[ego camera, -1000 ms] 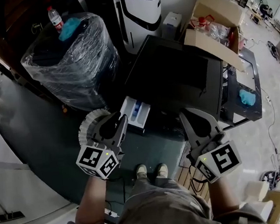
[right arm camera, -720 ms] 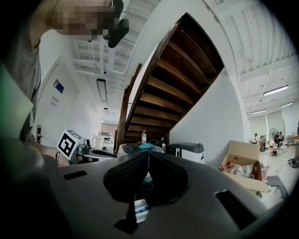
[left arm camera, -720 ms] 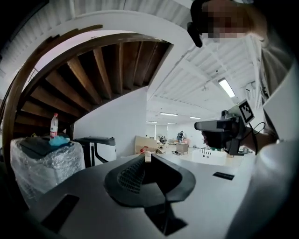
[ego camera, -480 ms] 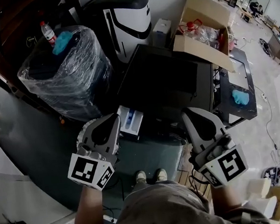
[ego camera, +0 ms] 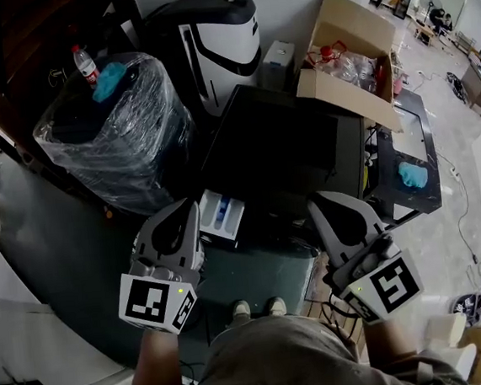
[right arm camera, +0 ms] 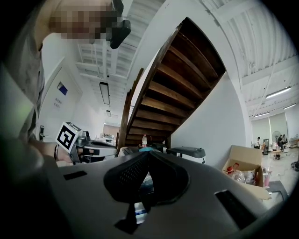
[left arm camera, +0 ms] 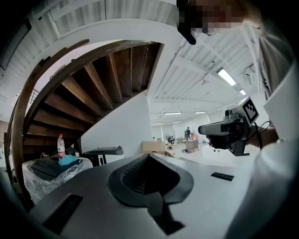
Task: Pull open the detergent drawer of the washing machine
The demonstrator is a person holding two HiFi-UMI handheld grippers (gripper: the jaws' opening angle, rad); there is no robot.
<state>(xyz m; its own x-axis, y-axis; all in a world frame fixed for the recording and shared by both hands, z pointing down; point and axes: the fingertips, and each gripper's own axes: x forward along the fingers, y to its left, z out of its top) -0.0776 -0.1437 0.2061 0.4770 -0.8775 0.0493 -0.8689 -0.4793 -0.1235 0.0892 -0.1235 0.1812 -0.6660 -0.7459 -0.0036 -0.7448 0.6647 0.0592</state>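
Observation:
The dark-topped washing machine (ego camera: 286,141) stands at the middle of the head view. Its white detergent drawer (ego camera: 222,217), with blue compartments, sticks out of the front at the left. My left gripper (ego camera: 188,208) hangs just left of the drawer and well above it, shut and holding nothing. My right gripper (ego camera: 318,205) hovers over the machine's front right corner, its pads together and nothing between them. Both point level. In the left gripper view my own jaws (left arm camera: 148,156) meet, and the right gripper (left arm camera: 205,130) shows beside them. The right gripper view shows its shut jaws (right arm camera: 148,153).
A plastic-wrapped dark drum (ego camera: 115,123) with a water bottle and blue cloth stands at left. A black-and-white appliance (ego camera: 209,38) and a cardboard box (ego camera: 346,59) stand behind the machine. A black side table (ego camera: 426,140) holds a blue cloth at right. Wooden stairs (right arm camera: 177,93) rise overhead.
Both grippers have risen toward the camera, away from the drawer. The left gripper's jaws have closed and it has rolled a little. The drawer stays pulled out.

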